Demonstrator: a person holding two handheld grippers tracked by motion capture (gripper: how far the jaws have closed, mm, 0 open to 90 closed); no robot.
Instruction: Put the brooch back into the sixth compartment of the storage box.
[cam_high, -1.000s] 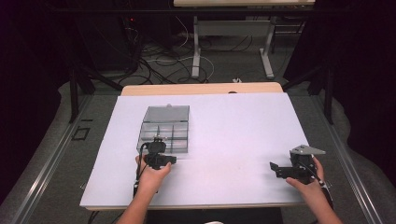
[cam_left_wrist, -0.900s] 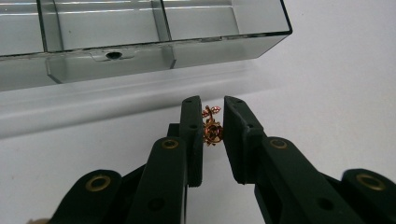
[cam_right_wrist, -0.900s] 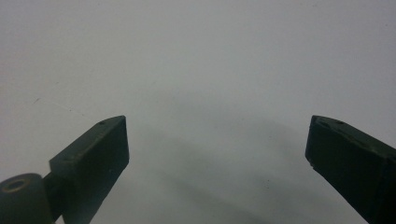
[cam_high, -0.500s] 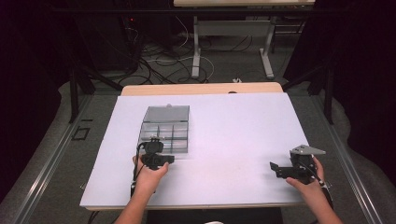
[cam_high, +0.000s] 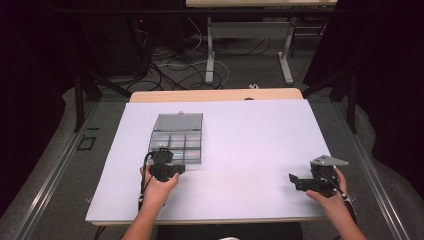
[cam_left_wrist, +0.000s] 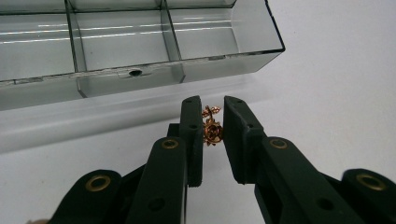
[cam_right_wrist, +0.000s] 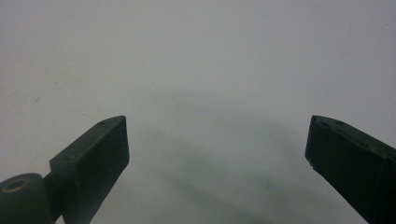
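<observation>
A: So, where is the left gripper (cam_high: 165, 166)?

B: In the high view it sits at the near edge of the clear box (cam_high: 177, 136), on the left half of the white table (cam_high: 250, 145). A hand (cam_high: 159, 187) holds it from below, with a black cable looping down beside the wrist.

A: And what is between its jaws?

B: In the left gripper view (cam_left_wrist: 212, 128) the two black jaws are drawn close and pinch a small copper-coloured trinket (cam_left_wrist: 211, 127). It looks like a tiny rose with a sprig of leaves above it. It sits against the left jaw; whether the right jaw presses it firmly I cannot tell.

A: Is the trinket in the box?

B: No. It is in the jaws, above the table just short of the box's front wall (cam_left_wrist: 177, 77). The box is divided into compartments, and the ones I can see through the wall hold nothing.

A: How does the box lie?

B: Flat on the table, its lid standing open on the far side in the high view.

A: What about the right gripper (cam_high: 299, 180)?

B: It rests near the table's near right corner, well apart from the box, with its grey plate on top. In the right gripper view (cam_right_wrist: 217, 147) its jaws are spread wide with bare white table between them.
</observation>
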